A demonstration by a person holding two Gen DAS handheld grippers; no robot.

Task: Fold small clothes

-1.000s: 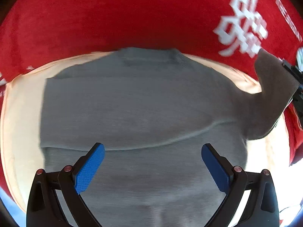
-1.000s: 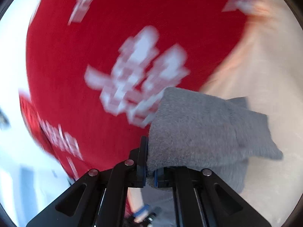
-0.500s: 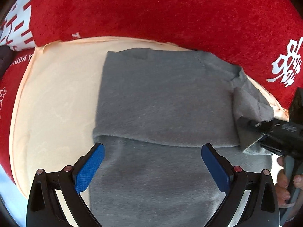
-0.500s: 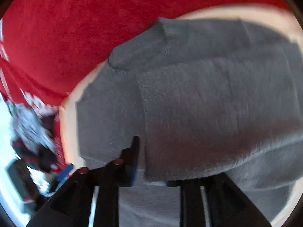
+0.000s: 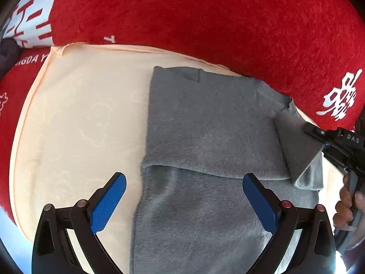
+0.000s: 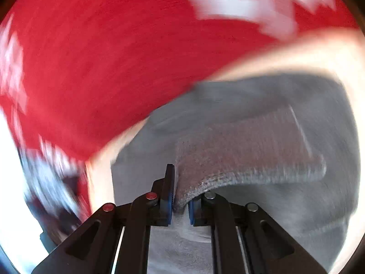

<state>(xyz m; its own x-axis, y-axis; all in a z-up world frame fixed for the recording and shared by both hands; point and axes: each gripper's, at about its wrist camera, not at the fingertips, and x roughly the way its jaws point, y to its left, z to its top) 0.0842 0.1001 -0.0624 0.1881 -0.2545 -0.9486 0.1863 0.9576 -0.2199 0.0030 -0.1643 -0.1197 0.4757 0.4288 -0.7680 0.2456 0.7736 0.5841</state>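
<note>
A small grey sweater [image 5: 205, 123] lies on a cream cloth [image 5: 79, 125], with one sleeve folded across its chest. My left gripper [image 5: 183, 196] is open and empty, hovering over the sweater's lower part. My right gripper [image 6: 179, 203] is shut on the cuff of the other grey sleeve [image 6: 239, 157] and holds it over the sweater's body. In the left wrist view the right gripper [image 5: 319, 137] comes in from the right edge with the sleeve [image 5: 296, 146] pinched in it.
The cream cloth lies on a red plush blanket [image 5: 205, 18] with white characters [image 5: 340, 100]. A dark object [image 5: 6, 52] sits at the far left edge. A hand [image 5: 346, 205] holds the right gripper's handle. The right wrist view is motion-blurred.
My right gripper has carried the sleeve from out at the side in over the sweater's body. The left gripper view has shifted left, so the sweater now sits further right.
</note>
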